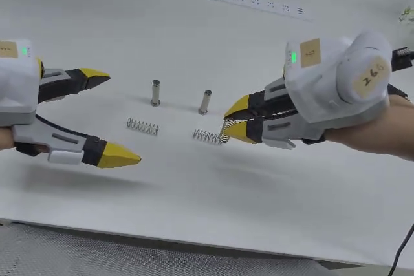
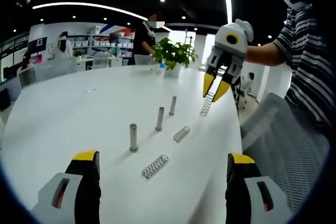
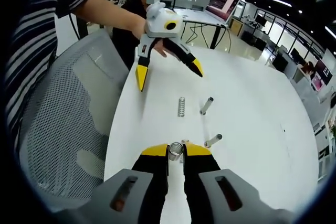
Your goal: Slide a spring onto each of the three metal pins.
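Spring (image 1: 208, 136) end pinched between right gripper (image 1: 225, 125) tips, beside pin (image 1: 205, 102); left gripper (image 1: 123, 117) spread wide, well apart.

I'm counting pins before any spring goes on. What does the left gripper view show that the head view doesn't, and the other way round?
Left gripper view: a third upright grey metal pin, the farthest, near the coiled steel spring hanging from the right gripper; also a leafy green potted plant. Head view: a long white power strip. Shared: the other two pins, two more springs lying on the white table, the right gripper shut on its spring, the open left gripper.
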`<state>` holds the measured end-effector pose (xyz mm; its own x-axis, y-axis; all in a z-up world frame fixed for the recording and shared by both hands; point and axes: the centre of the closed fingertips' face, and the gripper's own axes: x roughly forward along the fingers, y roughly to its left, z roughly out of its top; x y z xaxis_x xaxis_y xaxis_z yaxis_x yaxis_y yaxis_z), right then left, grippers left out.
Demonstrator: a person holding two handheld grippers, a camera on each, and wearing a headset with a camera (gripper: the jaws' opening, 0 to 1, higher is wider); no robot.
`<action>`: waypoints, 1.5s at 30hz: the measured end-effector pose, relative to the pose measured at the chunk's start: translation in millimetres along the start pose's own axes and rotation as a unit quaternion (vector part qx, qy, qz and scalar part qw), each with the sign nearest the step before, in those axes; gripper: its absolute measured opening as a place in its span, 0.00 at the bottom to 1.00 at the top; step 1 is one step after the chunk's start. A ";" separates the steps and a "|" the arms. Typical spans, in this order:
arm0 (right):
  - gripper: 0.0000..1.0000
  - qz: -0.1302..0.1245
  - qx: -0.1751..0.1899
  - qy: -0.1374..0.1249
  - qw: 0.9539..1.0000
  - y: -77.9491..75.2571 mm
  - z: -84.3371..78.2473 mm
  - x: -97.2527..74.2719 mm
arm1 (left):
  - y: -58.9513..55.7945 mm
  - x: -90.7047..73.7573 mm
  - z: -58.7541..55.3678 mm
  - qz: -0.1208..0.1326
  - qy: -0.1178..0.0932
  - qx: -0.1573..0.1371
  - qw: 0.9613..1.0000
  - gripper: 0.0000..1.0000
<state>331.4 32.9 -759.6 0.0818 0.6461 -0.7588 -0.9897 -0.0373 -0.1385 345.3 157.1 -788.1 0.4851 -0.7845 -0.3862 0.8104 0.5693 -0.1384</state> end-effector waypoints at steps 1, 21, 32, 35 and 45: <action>0.07 -0.001 0.001 0.000 1.000 -0.4 -0.8 -0.7 | 0.8 -0.6 0.1 0.002 -0.001 0.000 1.000 0.98; 0.07 -0.073 0.080 0.000 0.994 -58.7 -30.7 -37.2 | 4.1 -4.4 -0.8 0.015 -0.007 -0.006 1.000 0.98; 0.07 -0.097 0.098 0.002 0.990 -91.5 -37.7 -40.0 | 5.9 -6.4 -0.5 0.019 -0.008 -0.008 1.000 0.98; 0.07 -0.100 0.102 0.002 0.990 -96.2 -38.4 -38.3 | 5.7 -6.8 -1.2 0.020 -0.008 -0.009 1.000 0.98; 0.07 -0.103 0.119 0.002 0.988 -106.8 -45.6 -34.8 | 6.2 -8.2 -2.9 0.023 -0.009 -0.011 1.000 0.98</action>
<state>439.6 -20.4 -747.4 0.2843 0.6186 -0.7324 -0.9516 0.2749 -0.1372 345.3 167.8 -788.5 0.5271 -0.7619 -0.3765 0.7798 0.6097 -0.1420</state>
